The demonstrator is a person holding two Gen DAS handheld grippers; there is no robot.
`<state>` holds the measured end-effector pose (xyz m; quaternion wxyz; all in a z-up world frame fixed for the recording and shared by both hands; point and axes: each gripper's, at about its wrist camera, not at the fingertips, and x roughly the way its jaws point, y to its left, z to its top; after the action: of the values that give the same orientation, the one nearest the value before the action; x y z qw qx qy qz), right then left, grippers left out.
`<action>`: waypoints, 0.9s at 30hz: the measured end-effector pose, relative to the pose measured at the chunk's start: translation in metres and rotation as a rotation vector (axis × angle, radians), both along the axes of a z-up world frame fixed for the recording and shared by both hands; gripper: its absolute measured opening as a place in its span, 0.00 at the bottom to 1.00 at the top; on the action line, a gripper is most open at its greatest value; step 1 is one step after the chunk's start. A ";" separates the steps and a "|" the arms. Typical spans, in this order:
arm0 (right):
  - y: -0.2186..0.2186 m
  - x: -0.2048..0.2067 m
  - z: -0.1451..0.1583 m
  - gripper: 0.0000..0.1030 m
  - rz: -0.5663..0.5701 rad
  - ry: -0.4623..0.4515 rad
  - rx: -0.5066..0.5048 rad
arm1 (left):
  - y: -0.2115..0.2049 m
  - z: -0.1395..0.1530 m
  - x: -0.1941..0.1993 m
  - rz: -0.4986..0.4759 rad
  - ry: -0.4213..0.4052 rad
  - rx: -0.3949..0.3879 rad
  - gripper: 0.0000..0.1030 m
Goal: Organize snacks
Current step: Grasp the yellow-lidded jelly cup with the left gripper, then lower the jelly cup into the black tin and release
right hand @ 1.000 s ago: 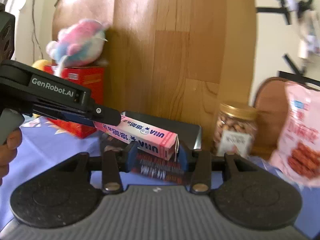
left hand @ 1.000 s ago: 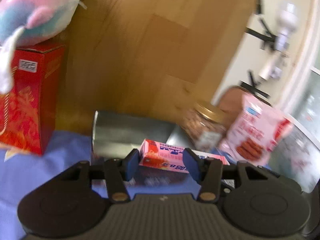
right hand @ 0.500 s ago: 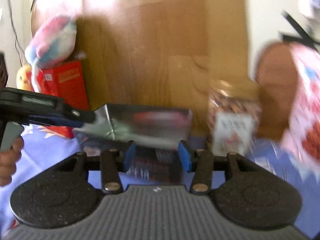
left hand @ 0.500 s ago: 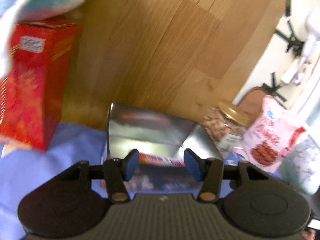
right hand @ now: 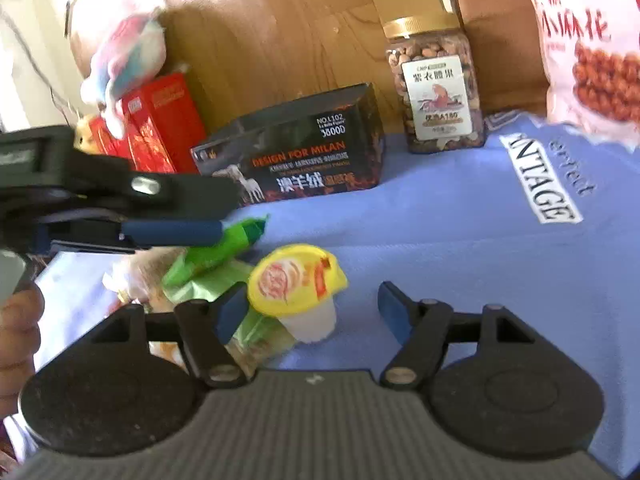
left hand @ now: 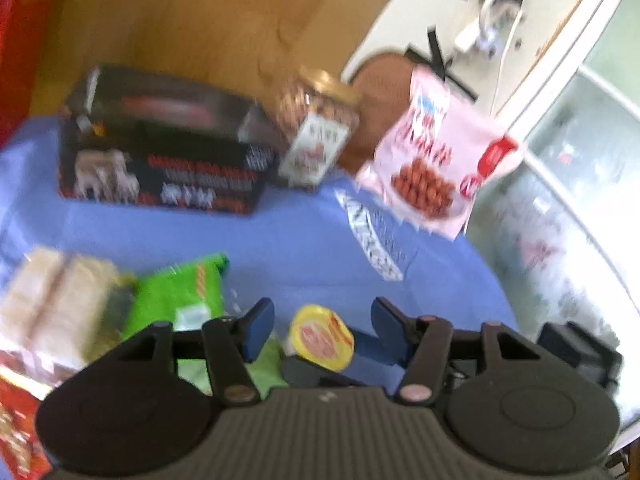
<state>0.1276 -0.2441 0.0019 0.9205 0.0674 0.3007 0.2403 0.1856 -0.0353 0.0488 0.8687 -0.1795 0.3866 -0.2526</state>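
Note:
A small jelly cup [right hand: 296, 284] with a yellow lid stands on the blue cloth [right hand: 460, 240]. It sits between the fingers of my right gripper [right hand: 312, 310], close to the left finger; the jaws are opening and neither pad presses it. In the left wrist view the jelly cup [left hand: 322, 338] shows low in the gap of my left gripper [left hand: 324, 322], whose jaws are also opening, with nothing gripped. From the right wrist view the left gripper [right hand: 216, 232] reaches in from the left, over a green packet [right hand: 224, 246]. A black carton [right hand: 300, 156] stands farther back.
A nut jar [right hand: 434, 84] and a pink snack bag [right hand: 588, 40] stand at the back right against the wooden board. A red box [right hand: 160, 120] with a plush toy [right hand: 124, 60] is back left. A cracker pack [left hand: 52, 300] lies beside the green packet [left hand: 180, 292].
Both grippers have drawn back from the black carton and tipped down toward the cloth. The pink box they held is out of sight. Both jaws stand wider, and the jelly cup has come into view.

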 end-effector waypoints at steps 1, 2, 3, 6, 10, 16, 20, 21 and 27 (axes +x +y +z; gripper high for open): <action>0.000 0.001 0.000 0.71 -0.010 -0.003 -0.021 | -0.007 -0.005 0.002 -0.007 0.017 0.007 0.54; -0.001 0.002 -0.001 0.71 -0.012 -0.006 -0.032 | -0.013 -0.011 0.003 -0.010 0.031 0.019 0.54; -0.003 0.001 -0.002 0.70 -0.012 -0.007 -0.025 | -0.017 -0.016 0.003 -0.014 0.043 0.029 0.54; -0.004 0.005 -0.004 0.44 0.018 -0.005 0.003 | -0.026 -0.027 0.002 -0.020 0.056 0.066 0.48; 0.005 0.005 0.004 0.35 0.029 -0.060 -0.039 | -0.024 -0.020 0.002 -0.013 0.045 0.068 0.48; 0.023 0.020 0.035 0.35 0.048 -0.240 -0.111 | -0.016 0.022 0.010 0.011 -0.092 0.067 0.48; 0.039 0.063 0.046 0.35 0.050 -0.318 -0.125 | -0.003 0.041 0.052 0.062 -0.113 0.042 0.48; 0.042 0.076 0.048 0.35 0.050 -0.325 -0.120 | 0.001 0.044 0.065 0.080 -0.117 0.033 0.48; 0.065 0.142 0.051 0.35 0.049 -0.347 -0.146 | 0.016 0.043 0.128 0.164 -0.126 0.008 0.46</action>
<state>0.2698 -0.1794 0.0527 0.9548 -0.0496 0.1557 0.2482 0.3134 -0.0194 0.0920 0.9098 -0.1908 0.3162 -0.1896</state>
